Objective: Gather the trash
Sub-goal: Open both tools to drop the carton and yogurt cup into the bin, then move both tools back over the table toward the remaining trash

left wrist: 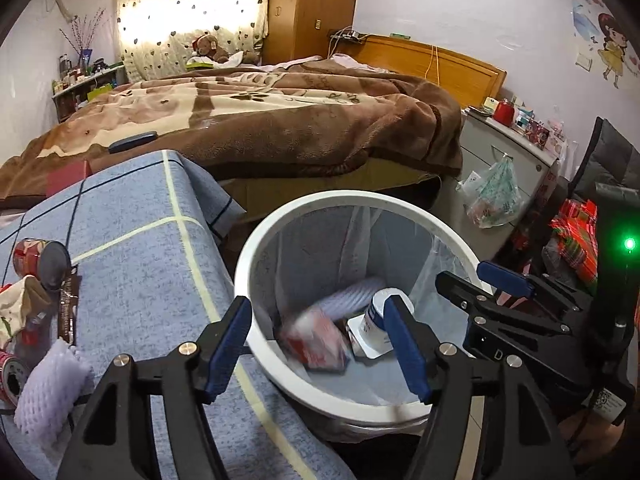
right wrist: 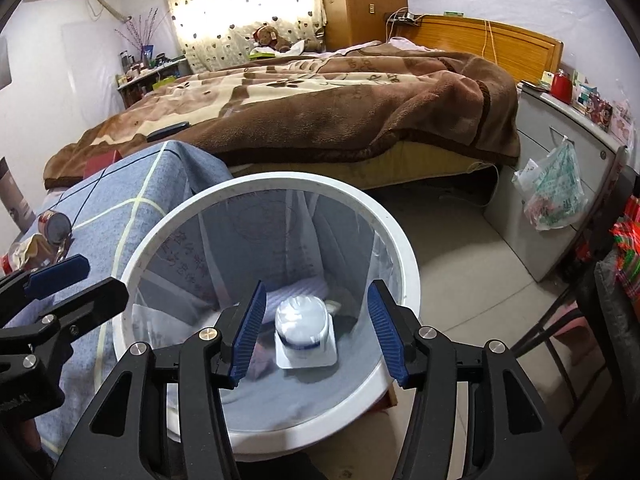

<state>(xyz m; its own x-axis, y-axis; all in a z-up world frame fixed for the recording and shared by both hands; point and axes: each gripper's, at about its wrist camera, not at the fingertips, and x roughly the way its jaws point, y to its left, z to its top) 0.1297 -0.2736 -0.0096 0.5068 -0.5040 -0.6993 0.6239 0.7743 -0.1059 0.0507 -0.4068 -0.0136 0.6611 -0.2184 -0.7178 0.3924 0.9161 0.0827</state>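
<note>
A white trash bin [left wrist: 256,248] with a clear liner stands beside the blue-clothed table [left wrist: 132,240]. Inside it lie a white yogurt cup [left wrist: 374,316], white foam netting [left wrist: 352,294] and a blurred red and white wrapper [left wrist: 316,340]. My left gripper [left wrist: 320,344] is open and empty over the bin's near rim. My right gripper [right wrist: 316,332] is open and empty above the bin [right wrist: 140,248], with the cup [right wrist: 304,324] below between its fingers. On the table remain a red can [left wrist: 38,260], a brown wrapper [left wrist: 68,312], crumpled paper [left wrist: 16,308] and foam netting [left wrist: 52,384].
A bed with a brown blanket [left wrist: 260,120] lies behind the table. A grey cabinet [left wrist: 516,164] with a hanging plastic bag [left wrist: 494,196] stands at the right. A dark chair [right wrist: 600,320] with red bags is at the far right. Tiled floor [right wrist: 460,260] lies between.
</note>
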